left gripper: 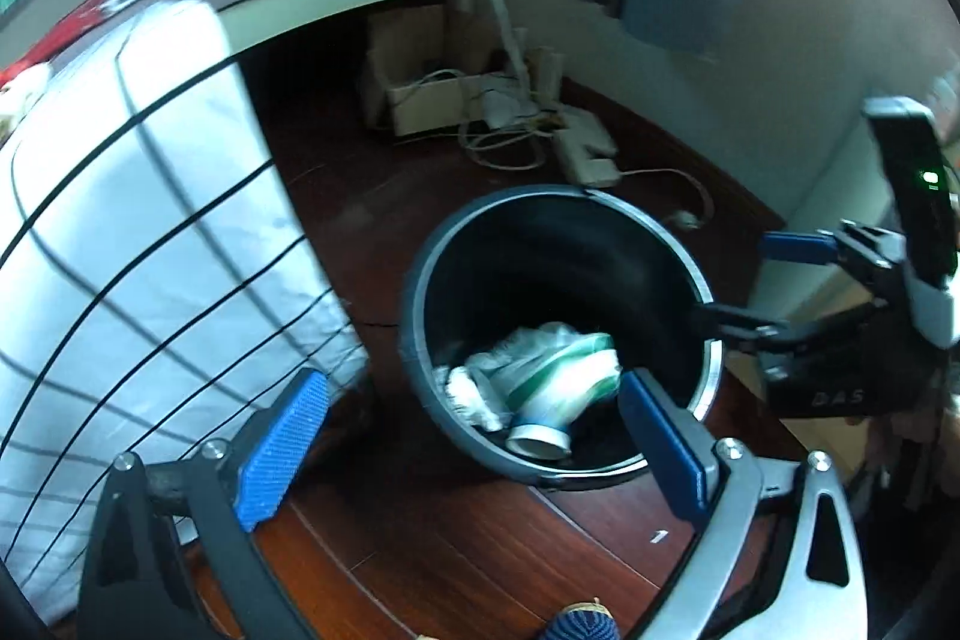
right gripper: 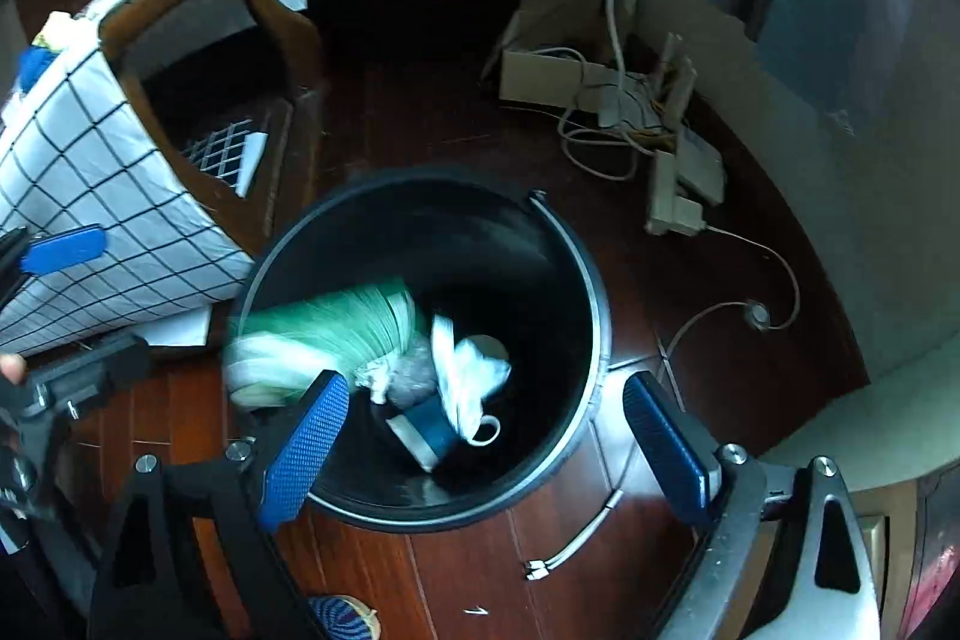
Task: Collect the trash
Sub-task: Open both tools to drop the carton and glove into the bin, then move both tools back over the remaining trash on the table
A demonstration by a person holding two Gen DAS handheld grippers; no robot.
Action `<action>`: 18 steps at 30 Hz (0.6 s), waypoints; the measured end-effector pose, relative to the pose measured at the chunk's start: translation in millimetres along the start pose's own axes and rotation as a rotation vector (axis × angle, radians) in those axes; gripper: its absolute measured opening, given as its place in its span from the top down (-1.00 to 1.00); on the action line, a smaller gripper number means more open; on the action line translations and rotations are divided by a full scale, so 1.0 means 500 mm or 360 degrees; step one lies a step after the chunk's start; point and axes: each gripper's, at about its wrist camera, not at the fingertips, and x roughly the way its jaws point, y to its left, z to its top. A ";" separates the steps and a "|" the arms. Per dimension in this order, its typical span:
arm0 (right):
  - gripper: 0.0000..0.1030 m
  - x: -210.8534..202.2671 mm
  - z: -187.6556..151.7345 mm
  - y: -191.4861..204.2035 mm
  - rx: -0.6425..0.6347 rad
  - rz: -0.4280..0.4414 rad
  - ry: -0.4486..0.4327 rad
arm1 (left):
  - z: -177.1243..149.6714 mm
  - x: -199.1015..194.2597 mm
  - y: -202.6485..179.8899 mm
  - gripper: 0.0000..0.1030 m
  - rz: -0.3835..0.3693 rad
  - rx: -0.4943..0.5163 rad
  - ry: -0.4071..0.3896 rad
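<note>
A dark round trash bin (left gripper: pixel 420 292) (right gripper: pixel 594 280) with a metal rim stands on the wooden floor. Inside lie a green-and-white paper cup (left gripper: pixel 564 382), crumpled white plastic (left gripper: pixel 474 388) (right gripper: pixel 468 370) and a blue cup (right gripper: pixel 432 436). In the right wrist view a blurred green-and-white item (right gripper: pixel 318 340) is over the bin's left rim. My left gripper (left gripper: pixel 474 451) hovers over the bin's near edge, open and empty. My right gripper (right gripper: pixel 486 451) is above the bin's near rim, also open and empty. Each shows in the other's view: right gripper (left gripper: pixel 762 283), left gripper (right gripper: pixel 72 310).
A bed with a white grid-patterned sheet (left gripper: pixel 150 220) (right gripper: pixel 90 196) stands left of the bin. Cables and a power strip (left gripper: pixel 588 154) (right gripper: pixel 678 196) lie by the wall behind it, beside a cardboard box (left gripper: pixel 420 100). A blue striped slipper (left gripper: pixel 582 625) is at the bottom edge.
</note>
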 end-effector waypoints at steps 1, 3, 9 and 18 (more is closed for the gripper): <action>-0.92 0.000 0.000 -0.001 0.0005 -0.0009 0.0002 | -0.001 0.002 0.001 -0.91 0.0024 -0.0007 0.0000; -0.98 0.004 0.000 -0.002 0.0007 -0.0032 0.0028 | 0.000 0.003 0.005 -0.94 0.0062 -0.0015 -0.0018; -0.98 0.001 0.000 0.008 -0.0033 -0.0054 0.0015 | 0.002 -0.001 0.021 -0.98 0.0091 -0.0030 -0.0054; -0.98 -0.013 0.011 0.014 -0.0029 -0.0059 -0.0042 | 0.003 -0.010 0.033 -0.99 0.0098 -0.0048 -0.0072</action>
